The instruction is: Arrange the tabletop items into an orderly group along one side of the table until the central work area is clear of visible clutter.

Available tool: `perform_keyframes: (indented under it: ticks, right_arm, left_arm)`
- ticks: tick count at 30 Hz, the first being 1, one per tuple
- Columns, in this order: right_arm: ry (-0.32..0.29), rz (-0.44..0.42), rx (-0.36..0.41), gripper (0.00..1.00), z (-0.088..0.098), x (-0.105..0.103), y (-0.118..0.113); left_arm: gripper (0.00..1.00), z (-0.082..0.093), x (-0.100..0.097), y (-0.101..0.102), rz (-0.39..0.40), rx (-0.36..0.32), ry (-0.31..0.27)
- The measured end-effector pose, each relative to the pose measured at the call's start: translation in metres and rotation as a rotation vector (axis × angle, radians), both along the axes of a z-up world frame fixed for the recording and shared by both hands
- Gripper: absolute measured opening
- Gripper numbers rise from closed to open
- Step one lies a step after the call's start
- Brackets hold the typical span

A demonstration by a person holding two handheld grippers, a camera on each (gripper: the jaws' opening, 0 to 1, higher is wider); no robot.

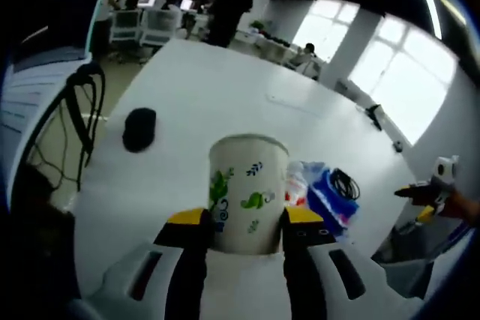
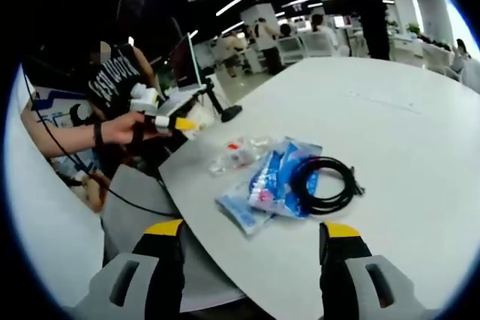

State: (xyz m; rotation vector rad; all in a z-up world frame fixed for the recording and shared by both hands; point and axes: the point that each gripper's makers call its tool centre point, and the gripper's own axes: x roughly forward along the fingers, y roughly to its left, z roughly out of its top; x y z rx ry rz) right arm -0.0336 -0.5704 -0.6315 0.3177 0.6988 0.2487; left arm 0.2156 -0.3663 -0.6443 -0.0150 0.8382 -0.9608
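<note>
A white paper cup printed with green and blue leaves stands upright between the jaws of my left gripper. Both yellow-tipped fingers press its sides, and its base is hidden behind them. To the cup's right lie a clear plastic bag, a blue packet and a coiled black cable. A small black object sits to its left. My right gripper is open above the table's near edge, just short of the blue packet, cable and clear bag.
The white table stretches far back, with small items near its right edge. A grey chair stands beside the table edge and a black chair beside another. A person's hand holds the left gripper. Office desks fill the background.
</note>
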Motion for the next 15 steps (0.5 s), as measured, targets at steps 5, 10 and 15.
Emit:
perform_keyframes:
  ticks: [5,10,15]
  right_arm:
    - [-0.011,-0.001,0.009,0.73,0.003,0.003,0.0]
    - [-0.019,0.002,0.019,0.72,0.006,0.005,0.002]
    - [-0.034,0.011,0.068,0.71,0.01,0.009,0.015]
  left_arm:
    - [0.38,0.003,-0.002,-0.003,-0.027,-0.004,-0.019]
    - [0.38,0.009,-0.009,-0.01,-0.086,0.007,-0.057]
    - [0.38,0.003,-0.022,-0.02,-0.16,0.033,-0.085]
